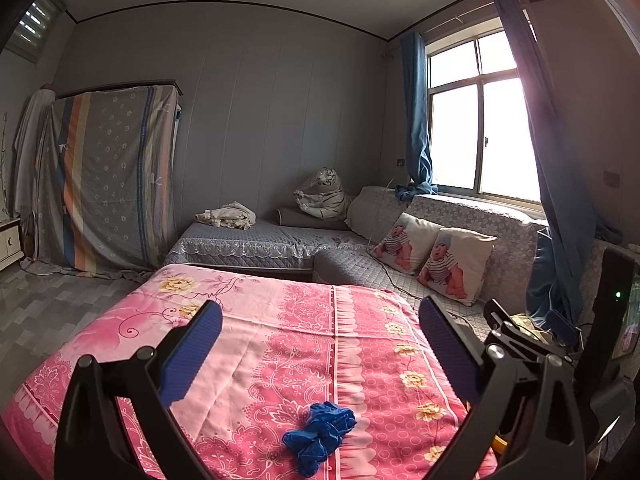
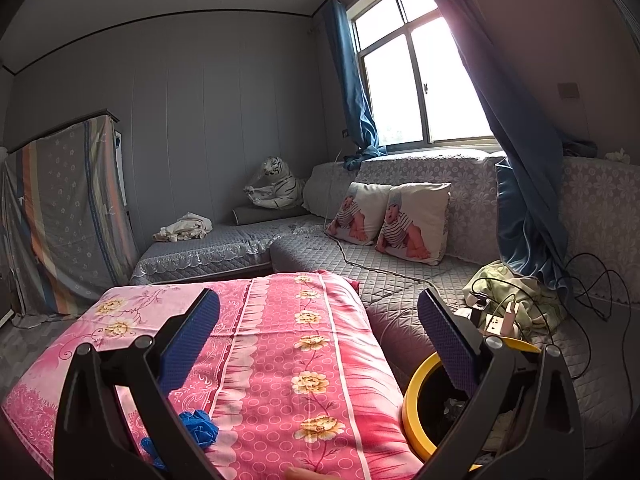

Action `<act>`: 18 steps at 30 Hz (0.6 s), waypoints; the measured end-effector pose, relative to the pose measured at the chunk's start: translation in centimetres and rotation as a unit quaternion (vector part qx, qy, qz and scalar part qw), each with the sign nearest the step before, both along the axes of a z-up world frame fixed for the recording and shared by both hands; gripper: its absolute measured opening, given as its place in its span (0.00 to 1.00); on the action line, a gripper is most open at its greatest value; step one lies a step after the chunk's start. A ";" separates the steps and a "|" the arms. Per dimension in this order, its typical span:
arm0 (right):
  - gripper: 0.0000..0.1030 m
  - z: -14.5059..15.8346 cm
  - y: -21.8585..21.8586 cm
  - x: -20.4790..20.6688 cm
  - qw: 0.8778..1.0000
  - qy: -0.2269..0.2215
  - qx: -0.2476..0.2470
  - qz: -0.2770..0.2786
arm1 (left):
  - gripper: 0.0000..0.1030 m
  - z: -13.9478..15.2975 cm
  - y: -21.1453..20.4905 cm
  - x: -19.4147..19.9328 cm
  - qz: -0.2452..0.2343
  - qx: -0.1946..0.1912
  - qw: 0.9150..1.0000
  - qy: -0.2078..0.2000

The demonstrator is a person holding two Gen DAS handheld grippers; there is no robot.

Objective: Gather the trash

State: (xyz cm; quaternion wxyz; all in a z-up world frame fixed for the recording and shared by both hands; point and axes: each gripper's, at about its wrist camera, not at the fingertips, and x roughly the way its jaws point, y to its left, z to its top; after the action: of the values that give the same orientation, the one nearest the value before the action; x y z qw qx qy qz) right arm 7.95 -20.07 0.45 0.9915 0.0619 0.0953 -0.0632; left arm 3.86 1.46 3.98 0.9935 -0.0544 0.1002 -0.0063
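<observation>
A: Left gripper (image 1: 320, 344): jaws wide apart, nothing between the blue pads (image 1: 192, 354). It hangs over the pink floral cloth (image 1: 280, 320). Task item?

B: A crumpled blue glove (image 1: 318, 434) lies on the cloth, near edge, roughly centred between the left gripper's fingers but below them, not touching either. Whether it is one glove or two balled together I cannot tell.

A: Right gripper (image 2: 320, 340): jaws also spread, empty. In the right wrist view the same blue glove (image 2: 200, 432) sits low left, partly hidden behind the left finger's black frame; only bits show.

B: Yellow-rimmed bin (image 2: 416, 396) stands just right of the cloth's edge, near right. The right finger covers much of its opening; the inside is dark, with pale scraps hard to make out.

A: Behind the bin, on the grey quilted sofa (image 2: 400, 272), a power strip (image 2: 496, 322) with tangled black cables; details are too small.

B: Far side: two baby-print cushions (image 2: 392, 216), plush white tiger (image 2: 276, 184). The window (image 2: 416, 72) is blown out; nothing beyond it is readable.
</observation>
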 end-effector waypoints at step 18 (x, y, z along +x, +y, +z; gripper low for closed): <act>0.92 -0.3 -0.1 0.2 1.000 0.008 0.002 -0.001 | 0.92 -0.1 -0.1 0.3 -0.009 0.001 1.000 0.006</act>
State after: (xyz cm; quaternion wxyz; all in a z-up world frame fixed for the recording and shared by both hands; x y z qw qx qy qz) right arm 8.19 -20.14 0.14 0.9905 0.0637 0.1032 -0.0643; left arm 4.15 1.36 3.88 0.9928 -0.0527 0.1066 -0.0148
